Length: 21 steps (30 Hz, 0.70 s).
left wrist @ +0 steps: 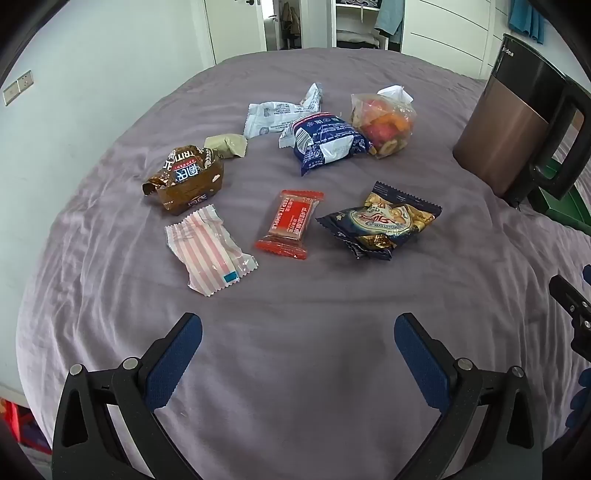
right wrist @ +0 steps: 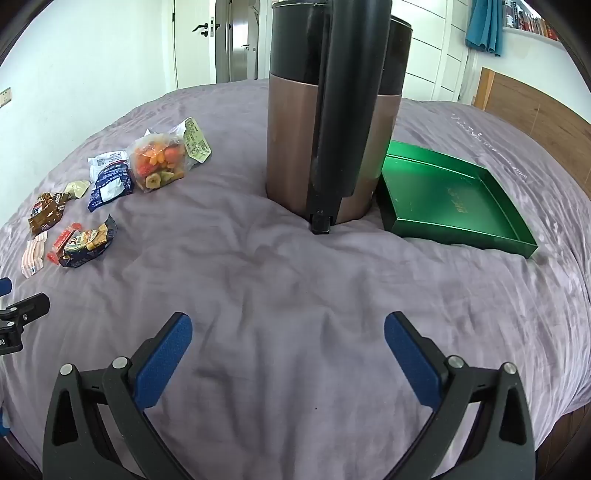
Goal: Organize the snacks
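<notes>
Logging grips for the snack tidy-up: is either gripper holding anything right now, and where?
Nothing is held. The left gripper and right gripper both stand open above the bedsheet, short of the snacks.

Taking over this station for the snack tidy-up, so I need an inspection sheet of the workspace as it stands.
Surface: purple bedspread, wrinkled.
Job's things: eight snack packets loose, among them red bar, pink striped packet, dried fruit bag; green tray empty.
Clutter: kettle upright, in front of the tray's near-left corner.
Grippers: left gripper and right gripper open, empty.
Cables: nothing seen.
Surroundings: white wardrobe doors, blue cloth hanging.
</notes>
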### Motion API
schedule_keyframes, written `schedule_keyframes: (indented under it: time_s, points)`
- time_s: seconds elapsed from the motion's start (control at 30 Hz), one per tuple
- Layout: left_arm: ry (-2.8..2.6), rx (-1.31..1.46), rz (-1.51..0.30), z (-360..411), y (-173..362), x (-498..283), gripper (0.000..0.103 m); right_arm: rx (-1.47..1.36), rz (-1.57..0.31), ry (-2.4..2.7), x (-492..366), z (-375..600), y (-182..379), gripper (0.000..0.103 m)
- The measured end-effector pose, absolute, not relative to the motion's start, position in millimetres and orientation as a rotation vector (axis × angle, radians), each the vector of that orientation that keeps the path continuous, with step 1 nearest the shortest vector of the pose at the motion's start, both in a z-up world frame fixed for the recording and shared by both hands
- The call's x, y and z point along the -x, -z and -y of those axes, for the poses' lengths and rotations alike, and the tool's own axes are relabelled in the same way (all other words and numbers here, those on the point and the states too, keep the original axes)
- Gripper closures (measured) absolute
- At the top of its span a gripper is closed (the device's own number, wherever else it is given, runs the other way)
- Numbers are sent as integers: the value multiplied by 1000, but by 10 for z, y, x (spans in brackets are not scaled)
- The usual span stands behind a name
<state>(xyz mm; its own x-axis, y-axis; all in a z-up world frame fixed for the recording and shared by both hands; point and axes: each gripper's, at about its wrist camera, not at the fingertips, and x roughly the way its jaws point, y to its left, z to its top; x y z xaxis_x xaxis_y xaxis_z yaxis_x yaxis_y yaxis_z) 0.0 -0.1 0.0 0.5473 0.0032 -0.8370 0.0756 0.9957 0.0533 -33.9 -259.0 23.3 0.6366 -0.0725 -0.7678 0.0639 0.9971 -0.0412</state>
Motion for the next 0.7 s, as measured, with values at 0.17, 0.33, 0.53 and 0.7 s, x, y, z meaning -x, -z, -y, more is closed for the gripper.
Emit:
schedule_keyframes:
  time_s: [0.17, 0.33, 0.53, 0.7]
  points:
    - [43, -85, -992, 0, 0, 0, 1, 13, -877, 79, 339, 2590, -234, 0]
    - [42, -80, -992, -2, -6, 4, 1, 14, -878, 79, 338, 2590, -233, 0]
    - [43, -77, -996, 11, 4, -7, 1, 14, -875, 81, 341, 2595, -237, 0]
    - [43, -76, -997, 13, -2, -9, 1, 8, -873, 84, 345, 2602, -242, 0]
